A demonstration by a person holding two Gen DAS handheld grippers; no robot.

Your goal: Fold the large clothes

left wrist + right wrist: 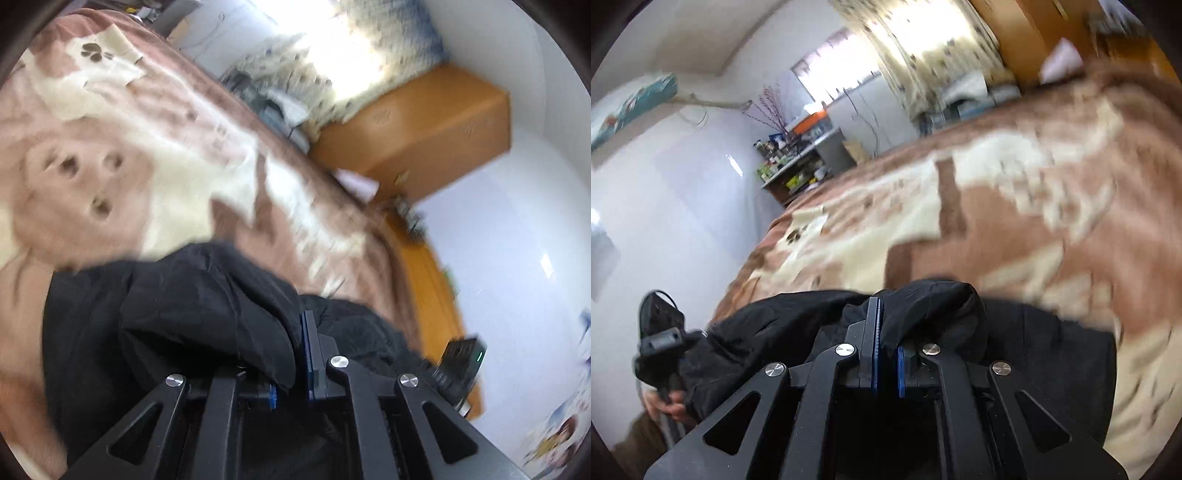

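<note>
The big black cloth garment (177, 314) looks thin, matt and crinkly. The brown and cream blanket (110, 166) on the bed looks soft and fuzzy. The orange wooden wardrobe (424, 136) is smooth. The black plastic left gripper (291, 369) has shiny round metal bolts (340, 362).

Right gripper (886, 334): jaws pinched on black garment (1052, 354), bunched ahead. Brown-and-cream blanket (979, 229) beyond. Left gripper (661, 343) at far left, gripping same garment.
</note>
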